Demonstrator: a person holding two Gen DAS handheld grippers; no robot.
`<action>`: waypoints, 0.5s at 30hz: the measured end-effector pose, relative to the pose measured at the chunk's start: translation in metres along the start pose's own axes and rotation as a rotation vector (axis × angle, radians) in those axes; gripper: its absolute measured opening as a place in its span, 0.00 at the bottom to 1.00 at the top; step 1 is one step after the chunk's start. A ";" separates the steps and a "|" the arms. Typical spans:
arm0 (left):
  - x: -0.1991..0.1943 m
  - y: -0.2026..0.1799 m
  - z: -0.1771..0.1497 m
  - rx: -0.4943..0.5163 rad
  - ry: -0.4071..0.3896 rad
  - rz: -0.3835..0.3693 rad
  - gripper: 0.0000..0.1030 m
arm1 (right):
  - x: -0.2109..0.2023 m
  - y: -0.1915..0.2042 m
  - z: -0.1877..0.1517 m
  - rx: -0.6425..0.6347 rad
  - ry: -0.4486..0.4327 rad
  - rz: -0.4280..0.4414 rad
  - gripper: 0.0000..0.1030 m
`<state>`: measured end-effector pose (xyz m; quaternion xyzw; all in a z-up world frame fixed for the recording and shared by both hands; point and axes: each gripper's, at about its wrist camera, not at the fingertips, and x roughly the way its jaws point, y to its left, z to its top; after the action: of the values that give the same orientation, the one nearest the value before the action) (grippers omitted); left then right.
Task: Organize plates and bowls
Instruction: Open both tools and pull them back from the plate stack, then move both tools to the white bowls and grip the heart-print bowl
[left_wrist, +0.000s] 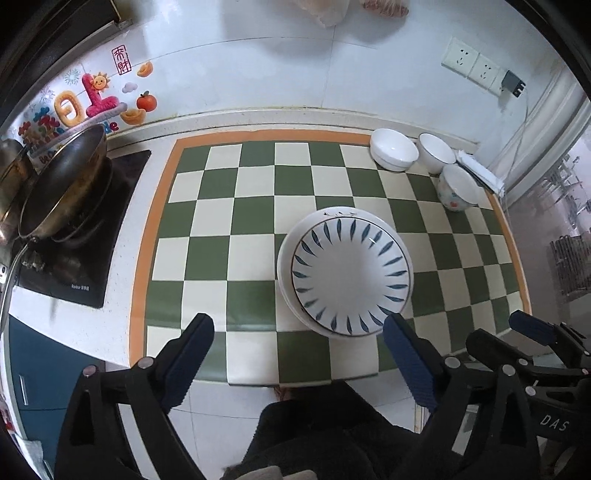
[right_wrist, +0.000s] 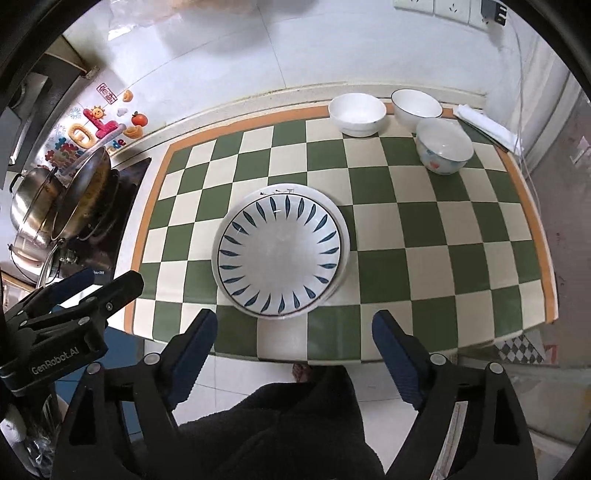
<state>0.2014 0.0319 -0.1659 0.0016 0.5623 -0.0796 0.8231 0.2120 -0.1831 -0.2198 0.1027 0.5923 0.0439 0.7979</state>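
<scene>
Both grippers hanging above the worktop's front edge, left gripper (left_wrist: 297, 354) and right gripper (right_wrist: 293, 347) spread wide, holding nothing. Stacked plates (right_wrist: 280, 251) sitting mid-mat toward the front. Three bowls (right_wrist: 400, 122) clustering at the back right corner, nearer the right gripper.

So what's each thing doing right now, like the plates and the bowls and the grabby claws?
Blue-leaf plate: stacked on a white plate, empty.
White plate: underneath, flat on the checkered mat.
Plain white bowl: upright, empty, at the back.
Dark-rimmed bowl: upright, empty.
Flowery bowl: upright, empty, not stacked.
Wok: tilted on the stove.
Left gripper: open, holding nothing.
Right gripper: open, holding nothing.
</scene>
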 end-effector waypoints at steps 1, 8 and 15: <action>-0.003 0.000 -0.002 0.002 -0.004 -0.003 0.92 | -0.003 0.001 -0.003 0.001 -0.005 -0.002 0.87; -0.017 -0.004 -0.012 0.015 -0.003 -0.018 0.94 | -0.021 0.003 -0.014 0.021 -0.018 0.015 0.89; -0.022 -0.014 -0.007 0.024 -0.037 -0.045 0.98 | -0.028 0.000 -0.008 0.020 -0.036 0.038 0.90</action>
<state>0.1854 0.0215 -0.1471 -0.0027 0.5459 -0.1048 0.8312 0.1966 -0.1878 -0.1957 0.1228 0.5763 0.0514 0.8063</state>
